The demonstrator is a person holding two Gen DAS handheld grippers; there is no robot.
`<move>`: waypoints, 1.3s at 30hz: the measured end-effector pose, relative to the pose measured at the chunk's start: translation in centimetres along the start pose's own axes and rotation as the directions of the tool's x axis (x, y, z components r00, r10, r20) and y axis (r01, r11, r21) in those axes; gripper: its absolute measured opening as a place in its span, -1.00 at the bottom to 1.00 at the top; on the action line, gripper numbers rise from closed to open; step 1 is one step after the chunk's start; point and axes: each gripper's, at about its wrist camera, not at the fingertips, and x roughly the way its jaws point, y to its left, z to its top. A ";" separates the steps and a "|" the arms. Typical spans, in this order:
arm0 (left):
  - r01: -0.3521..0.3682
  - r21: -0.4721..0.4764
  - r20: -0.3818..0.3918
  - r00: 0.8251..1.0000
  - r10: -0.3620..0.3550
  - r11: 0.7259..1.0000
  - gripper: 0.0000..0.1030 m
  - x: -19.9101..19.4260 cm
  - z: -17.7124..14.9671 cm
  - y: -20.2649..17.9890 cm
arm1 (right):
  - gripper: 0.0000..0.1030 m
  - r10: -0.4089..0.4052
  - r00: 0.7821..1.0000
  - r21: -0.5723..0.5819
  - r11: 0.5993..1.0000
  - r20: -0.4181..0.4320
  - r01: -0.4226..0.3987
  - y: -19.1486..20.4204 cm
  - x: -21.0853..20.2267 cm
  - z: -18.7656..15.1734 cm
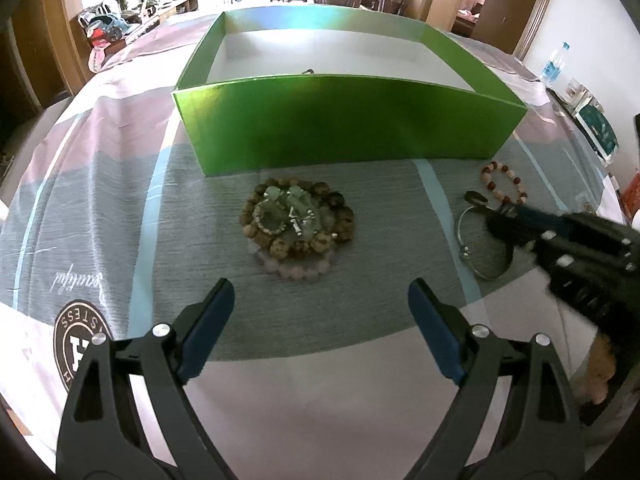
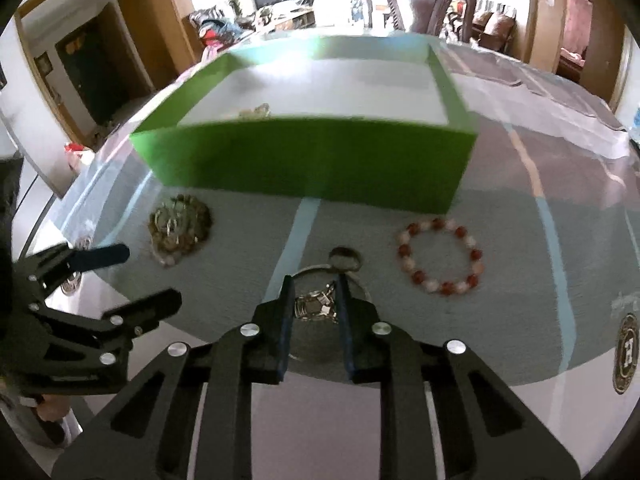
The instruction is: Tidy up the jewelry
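So the right gripper (image 2: 314,286) is pinching down on a small silver jewelry piece (image 2: 316,307) lying inside the metal bangle (image 1: 476,246), just in front of the green box (image 1: 340,120). The left gripper (image 1: 320,300) is hanging spread wide, nothing in it, near the heap of bead bracelets (image 1: 298,224). A red-and-white bead bracelet (image 2: 440,257) is sitting just right of the bangle.
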 end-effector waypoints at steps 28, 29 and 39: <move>0.029 0.111 -0.007 1.000 -0.029 0.993 0.78 -0.1 -0.7 -4.4 | -0.59 -0.055 0.998 0.114 0.992 -0.036 0.058 -4.0 0.1 -2.3; 0.029 0.107 -0.007 1.000 -0.029 0.994 0.78 -0.1 -0.7 -4.3 | -0.59 -0.054 0.998 0.112 0.992 -0.037 0.057 -3.9 0.1 -2.3; 0.010 0.068 0.017 1.000 -0.011 0.998 0.79 -0.4 -0.4 -2.9 | -0.58 -0.066 0.997 0.102 0.992 -0.049 0.071 -3.2 0.3 -2.4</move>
